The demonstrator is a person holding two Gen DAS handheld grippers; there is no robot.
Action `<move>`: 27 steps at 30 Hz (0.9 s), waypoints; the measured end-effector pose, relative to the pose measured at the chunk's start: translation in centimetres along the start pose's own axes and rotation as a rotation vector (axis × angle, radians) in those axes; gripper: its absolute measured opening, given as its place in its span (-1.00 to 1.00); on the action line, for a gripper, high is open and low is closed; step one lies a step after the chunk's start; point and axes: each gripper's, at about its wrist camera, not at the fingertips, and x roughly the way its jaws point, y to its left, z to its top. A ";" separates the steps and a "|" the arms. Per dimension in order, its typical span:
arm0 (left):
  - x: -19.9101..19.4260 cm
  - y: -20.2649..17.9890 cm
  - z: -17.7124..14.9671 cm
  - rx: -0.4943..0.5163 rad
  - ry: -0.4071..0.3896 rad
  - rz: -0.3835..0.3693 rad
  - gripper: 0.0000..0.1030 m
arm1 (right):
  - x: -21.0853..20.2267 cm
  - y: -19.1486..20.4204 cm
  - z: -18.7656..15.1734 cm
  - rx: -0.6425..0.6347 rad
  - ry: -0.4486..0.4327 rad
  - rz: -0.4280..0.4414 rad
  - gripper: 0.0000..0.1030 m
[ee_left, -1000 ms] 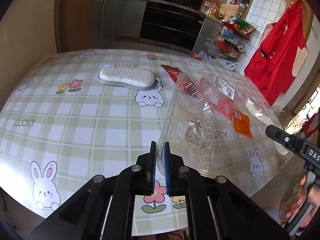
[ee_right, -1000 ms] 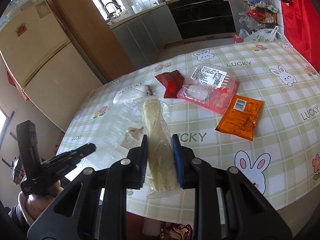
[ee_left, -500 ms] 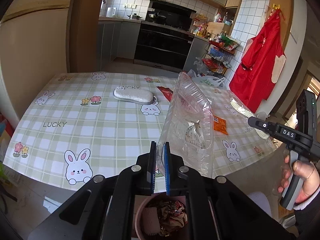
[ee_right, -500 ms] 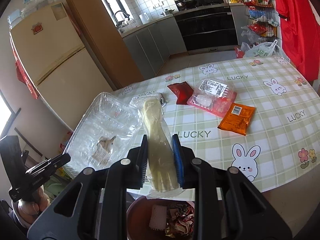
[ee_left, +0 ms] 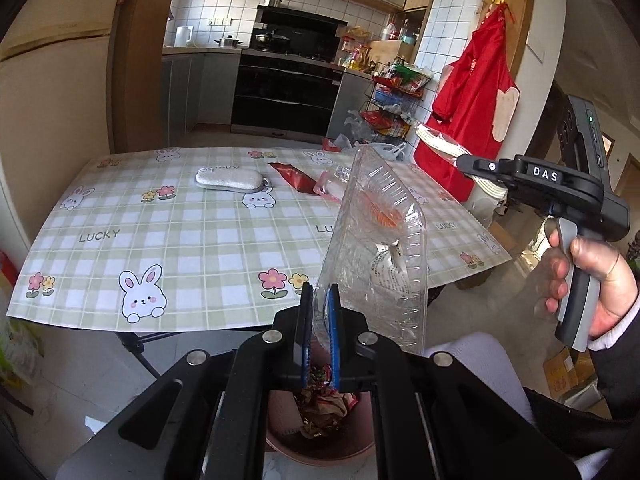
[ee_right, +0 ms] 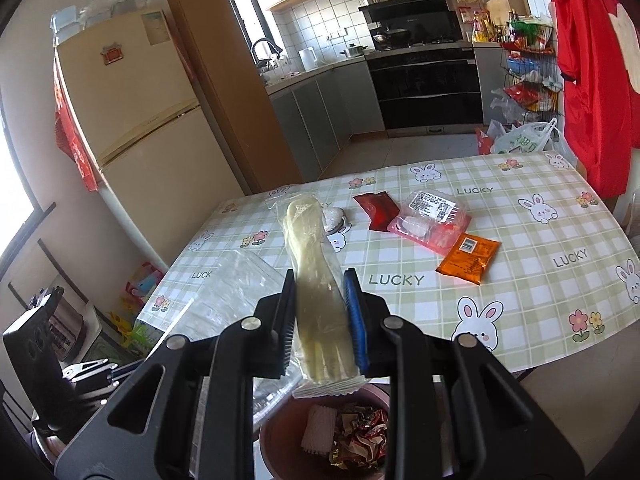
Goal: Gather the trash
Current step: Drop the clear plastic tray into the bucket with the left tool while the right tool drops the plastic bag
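My left gripper (ee_left: 320, 312) is shut on the rim of a clear plastic clamshell tray (ee_left: 380, 248), which stands tilted in the air off the table's near edge. My right gripper (ee_right: 320, 312) is shut on a clear wrapper of cream disposable cutlery (ee_right: 314, 280); in the left wrist view the same wrapper (ee_left: 440, 146) sticks out of that gripper at the right. Both hang above a pink waste bin (ee_right: 280, 440), also seen as the bin (ee_left: 280, 436), holding crumpled wrappers. On the table remain a red packet (ee_right: 378, 210), a pink food tray (ee_right: 428, 220) and an orange sachet (ee_right: 470, 258).
The table (ee_left: 180, 240) has a green checked bunny cloth, with a white sponge (ee_left: 228, 180) at its far side. A person's hand (ee_left: 588, 280) grips the right tool. A fridge (ee_right: 132, 140) stands left, a red apron (ee_left: 472, 100) hangs right, and a stove is behind.
Both grippers have pulled back and up off the table with their loads. The pink bin has come into view beneath them, and the table has receded.
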 end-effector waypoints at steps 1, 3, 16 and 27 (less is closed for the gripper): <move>0.0 -0.4 -0.3 0.012 0.007 -0.006 -0.85 | -0.3 0.1 -0.2 -0.002 0.000 -0.001 -0.49; -0.1 -1.2 -0.9 0.041 0.020 -0.011 -0.85 | -0.7 0.1 -0.4 -0.002 0.000 -0.005 -0.49; 1.2 -1.0 -2.0 0.090 0.094 -0.041 -0.85 | -0.9 -1.1 -0.6 0.021 0.003 -0.013 -0.49; 4.9 0.5 -3.1 0.045 0.195 -0.088 -0.25 | 0.4 -1.2 -0.9 0.025 0.033 -0.016 -0.49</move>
